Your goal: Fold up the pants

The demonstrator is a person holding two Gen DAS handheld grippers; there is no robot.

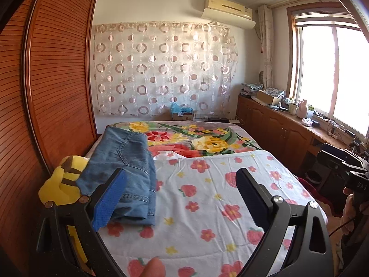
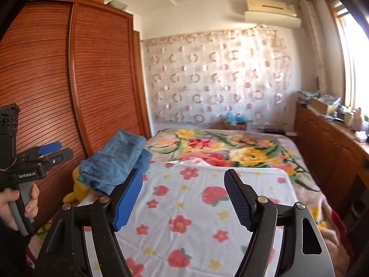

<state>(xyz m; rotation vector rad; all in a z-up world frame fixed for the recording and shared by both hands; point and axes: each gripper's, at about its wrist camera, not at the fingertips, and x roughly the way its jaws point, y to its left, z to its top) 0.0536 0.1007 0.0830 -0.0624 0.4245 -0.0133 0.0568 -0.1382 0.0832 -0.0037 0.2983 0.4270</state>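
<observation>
Folded denim pants [image 1: 125, 173] lay bunched on the bed's [image 1: 207, 196] left edge — lower end hidden behind the left gripper [image 1: 182, 198]; both it and the right gripper [image 2: 183, 198] stood open, empty.

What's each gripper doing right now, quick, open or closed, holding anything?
Left gripper: open, nothing between its blue pads; the folded blue denim pants lie on the bed beside it.
Right gripper: open, holding nothing.

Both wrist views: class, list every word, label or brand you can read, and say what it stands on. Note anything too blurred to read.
"GenRobot.AI": on the black body of the left gripper, right wrist view.
"DAS": partial letters, cut off, on the right gripper's black body, left wrist view.
Air conditioner: any badge too small to read.
Box behind the bed: label too blurred.
</observation>
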